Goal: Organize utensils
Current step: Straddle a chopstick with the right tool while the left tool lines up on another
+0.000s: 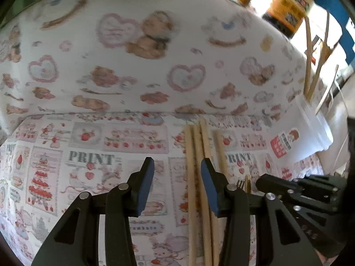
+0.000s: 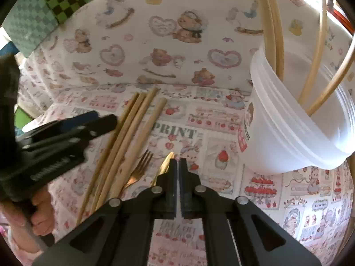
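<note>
Pickup step: your left hand-held gripper (image 1: 177, 182) open over chopsticks (image 1: 200, 177); lower, pinch one. Right hand-held gripper (image 2: 178, 166) closed, empty, near knife (image 2: 165, 163). Cup (image 2: 286, 119) next.

left gripper (image 1: 177, 179) fingers apart | chopsticks (image 1: 195, 177) between them | contact unclear

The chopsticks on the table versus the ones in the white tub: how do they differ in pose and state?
The loose chopsticks lie flat on the patterned cloth, roughly side by side; the chopsticks in the tub stand upright and lean apart. The loose ones lie beside a fork; the others rest against the rim of the white tub. Both sets are plain light wood.
</note>
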Action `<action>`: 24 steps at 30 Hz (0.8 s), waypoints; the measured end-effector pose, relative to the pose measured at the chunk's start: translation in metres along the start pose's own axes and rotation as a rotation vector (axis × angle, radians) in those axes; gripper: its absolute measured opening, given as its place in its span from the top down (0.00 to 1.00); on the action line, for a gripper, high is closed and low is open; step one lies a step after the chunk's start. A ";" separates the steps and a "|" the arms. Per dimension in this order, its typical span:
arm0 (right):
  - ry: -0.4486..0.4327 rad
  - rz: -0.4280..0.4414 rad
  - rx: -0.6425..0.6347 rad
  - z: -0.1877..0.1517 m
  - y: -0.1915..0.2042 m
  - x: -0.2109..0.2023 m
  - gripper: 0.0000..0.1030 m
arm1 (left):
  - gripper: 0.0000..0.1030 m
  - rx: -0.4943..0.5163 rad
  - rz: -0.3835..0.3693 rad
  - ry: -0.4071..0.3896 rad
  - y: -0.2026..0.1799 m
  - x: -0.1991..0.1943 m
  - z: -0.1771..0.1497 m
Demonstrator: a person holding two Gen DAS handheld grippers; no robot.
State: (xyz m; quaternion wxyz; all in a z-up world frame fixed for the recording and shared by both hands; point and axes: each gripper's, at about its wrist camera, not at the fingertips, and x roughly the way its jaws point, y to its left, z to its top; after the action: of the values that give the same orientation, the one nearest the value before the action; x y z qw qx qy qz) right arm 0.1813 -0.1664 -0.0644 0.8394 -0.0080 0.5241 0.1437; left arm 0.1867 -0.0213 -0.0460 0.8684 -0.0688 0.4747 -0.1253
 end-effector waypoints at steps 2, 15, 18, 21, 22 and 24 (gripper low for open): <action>-0.011 0.017 0.018 -0.001 -0.010 -0.008 0.80 | 0.59 0.024 0.016 0.014 -0.006 0.002 -0.003; -0.059 -0.036 0.026 0.001 -0.014 -0.023 0.75 | 0.64 0.010 0.113 0.099 -0.011 0.019 0.025; -0.065 -0.030 0.039 0.002 -0.019 -0.027 0.75 | 0.66 0.014 0.140 0.114 -0.008 0.029 0.041; -0.070 -0.029 0.043 0.001 -0.023 -0.031 0.75 | 0.67 0.023 0.149 0.112 -0.011 0.026 0.043; -0.070 -0.027 0.045 0.001 -0.025 -0.032 0.75 | 0.68 0.034 0.159 0.110 -0.016 0.026 0.043; -0.073 -0.026 0.051 0.001 -0.028 -0.034 0.75 | 0.78 0.071 0.233 0.110 -0.026 0.031 0.040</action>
State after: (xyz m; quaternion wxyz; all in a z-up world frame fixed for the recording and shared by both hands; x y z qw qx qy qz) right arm 0.1754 -0.2005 -0.0373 0.8596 0.0116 0.4966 0.1196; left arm 0.2321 -0.0544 -0.0431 0.8517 0.0247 0.5216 -0.0438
